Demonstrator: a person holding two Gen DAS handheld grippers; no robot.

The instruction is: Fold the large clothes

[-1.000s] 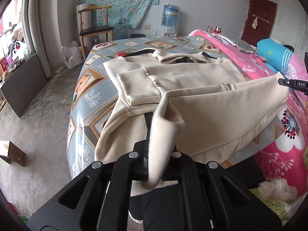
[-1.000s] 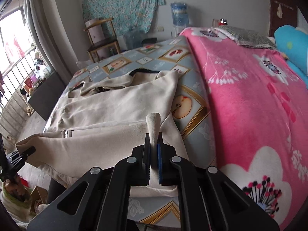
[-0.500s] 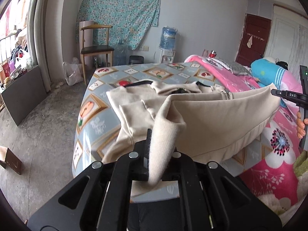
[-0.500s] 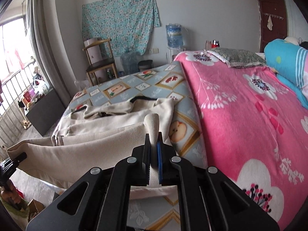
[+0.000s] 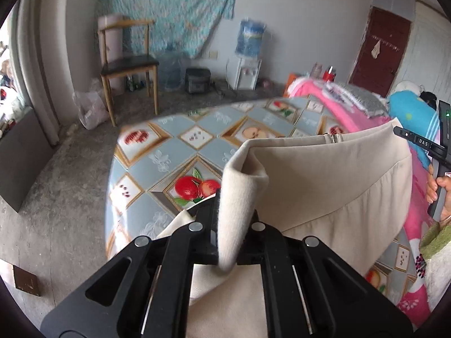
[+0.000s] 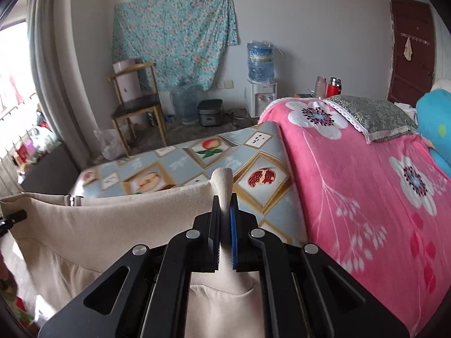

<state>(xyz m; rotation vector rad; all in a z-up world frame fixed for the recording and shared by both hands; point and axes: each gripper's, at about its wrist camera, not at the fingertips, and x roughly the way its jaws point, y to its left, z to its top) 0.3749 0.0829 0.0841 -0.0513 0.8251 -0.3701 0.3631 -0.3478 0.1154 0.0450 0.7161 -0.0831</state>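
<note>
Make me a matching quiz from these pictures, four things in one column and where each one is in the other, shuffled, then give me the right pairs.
Things:
1. garment
2. water bottle
3. chair
4. grey pillow

Places:
A. on the pink blanket
B. held up between the left tongs and the right tongs
C. on top of the white dispenser
D. on the floor by the curtain

Pairs: 1-B, 2-C, 3-D, 4-A
</note>
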